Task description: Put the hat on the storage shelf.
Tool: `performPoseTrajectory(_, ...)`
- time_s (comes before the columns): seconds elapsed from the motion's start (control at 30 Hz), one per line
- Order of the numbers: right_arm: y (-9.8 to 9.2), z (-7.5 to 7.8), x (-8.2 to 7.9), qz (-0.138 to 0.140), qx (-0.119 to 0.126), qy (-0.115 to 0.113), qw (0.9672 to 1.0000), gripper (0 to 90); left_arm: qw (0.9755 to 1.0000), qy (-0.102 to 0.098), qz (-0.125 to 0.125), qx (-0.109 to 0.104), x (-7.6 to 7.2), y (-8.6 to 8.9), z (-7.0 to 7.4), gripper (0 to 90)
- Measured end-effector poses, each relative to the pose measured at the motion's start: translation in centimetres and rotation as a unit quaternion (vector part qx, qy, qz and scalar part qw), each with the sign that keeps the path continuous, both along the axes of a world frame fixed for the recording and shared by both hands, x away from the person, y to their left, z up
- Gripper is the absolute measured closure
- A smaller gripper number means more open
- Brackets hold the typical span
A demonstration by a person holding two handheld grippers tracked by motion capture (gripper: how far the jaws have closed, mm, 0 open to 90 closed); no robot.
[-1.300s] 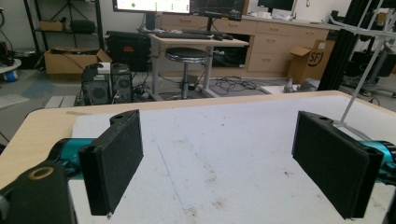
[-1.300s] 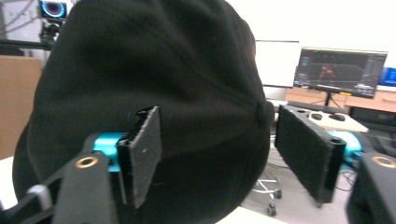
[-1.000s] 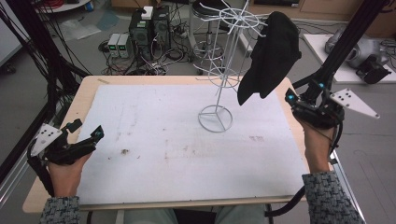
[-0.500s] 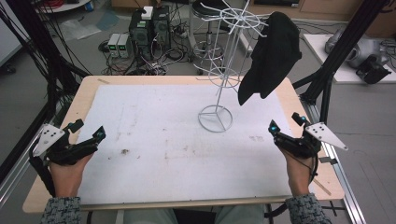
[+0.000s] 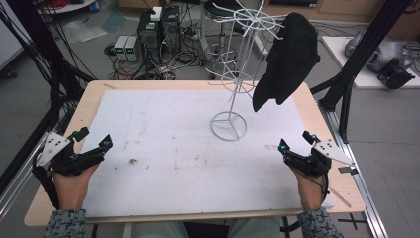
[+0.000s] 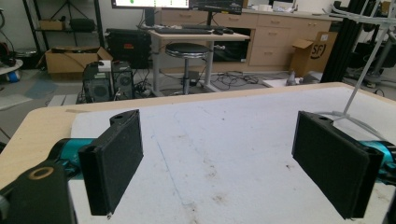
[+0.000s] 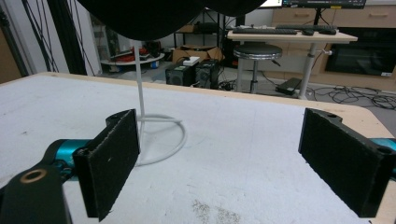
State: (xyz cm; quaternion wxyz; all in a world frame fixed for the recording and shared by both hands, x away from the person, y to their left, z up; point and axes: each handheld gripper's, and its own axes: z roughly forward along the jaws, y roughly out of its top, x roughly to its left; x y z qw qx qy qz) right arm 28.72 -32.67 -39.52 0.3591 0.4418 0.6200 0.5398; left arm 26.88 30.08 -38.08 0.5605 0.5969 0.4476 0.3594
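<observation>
A black cloth hangs from an upper arm of a white wire rack, draped on the rack's right side and clear of the worktop below. The rack stands upright on its ring base toward the back right of the white mat that covers the worktop. In the right gripper view the cloth's lower edge hangs above the rack's thin pole and ring base.

Near the front right corner, the right claw rests low over the mat in the person's hand, jaws spread wide and holding nothing, well apart from the rack. At the front left edge, the left claw sits likewise in the other hand, its jaws spread and empty over a faintly stained stretch of mat.

Beyond the worktop stand a stool, computer towers and loose cables on the floor.
</observation>
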Motion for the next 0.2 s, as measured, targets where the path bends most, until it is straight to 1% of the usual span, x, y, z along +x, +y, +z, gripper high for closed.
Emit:
performPoseTrajectory(0.07,-0.04,0.01,0.00,-0.001,-0.001,-0.003,1.0000,11.9,1.0000,0.001,0.000,0.000,0.02,-0.02,-0.04,16.5)
performPoseTrajectory(0.13,-0.03,-0.03,-0.10,-0.001,0.001,0.001,1.0000,11.9,1.0000,0.002,0.000,0.000,0.07,-0.05,-0.10,16.5)
performPoseTrajectory(0.2,-0.14,-0.20,-0.05,-0.002,-0.003,0.004,1.0000,11.8,1.0000,0.004,-0.001,0.002,0.12,-0.05,-0.19,16.5)
